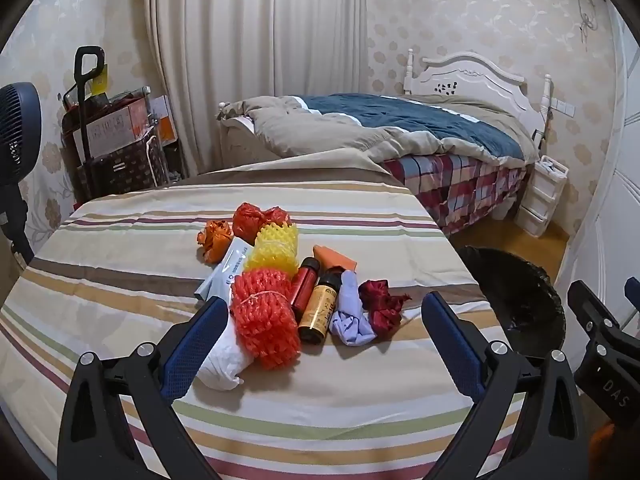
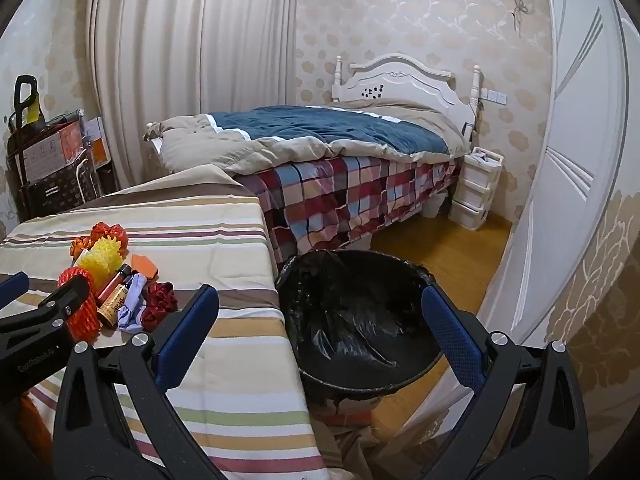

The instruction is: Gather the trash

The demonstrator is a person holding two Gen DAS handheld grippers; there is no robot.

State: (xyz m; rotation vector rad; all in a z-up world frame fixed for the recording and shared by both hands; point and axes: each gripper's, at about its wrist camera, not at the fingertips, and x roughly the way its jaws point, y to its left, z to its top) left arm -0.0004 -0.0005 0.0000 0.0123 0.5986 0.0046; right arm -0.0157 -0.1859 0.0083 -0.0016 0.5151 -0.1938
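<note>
**Both grippers wide open over the trash pile and the bin**

From my left wrist camera I see the left gripper (image 1: 322,314) with its fingers (image 1: 192,344) spread as far as they go, holding nothing. They hang above the striped desk (image 1: 120,280), framing a heap of trash. Nearest me lies a crumpled white tissue (image 1: 222,364), touching an orange foam net (image 1: 264,320). Behind that sits a yellow foam net (image 1: 274,250), with another orange-red net (image 1: 256,220) and a crumpled orange wrapper (image 1: 214,240) further back. A white packet (image 1: 224,276) lies partly under the nets. To the right of the nets lie a red bottle (image 1: 304,286) and an amber bottle (image 1: 318,312) side by side, then a pale lilac wad (image 1: 352,316) and a dark red crumpled wrapper (image 1: 382,304). An orange flat piece (image 1: 334,258) rests just behind the bottles.

Through my right wrist camera, the right gripper (image 2: 320,316) is likewise fully open and empty, its fingers (image 2: 454,336) straddling the view of a black-lined trash bin (image 2: 348,300) standing on the floor just beside the desk edge. The bin's liner shows nothing inside that I can make out. The pile sits well to the left in this view, partly behind the left gripper's arm. A bed (image 2: 320,136) stands beyond.
</note>
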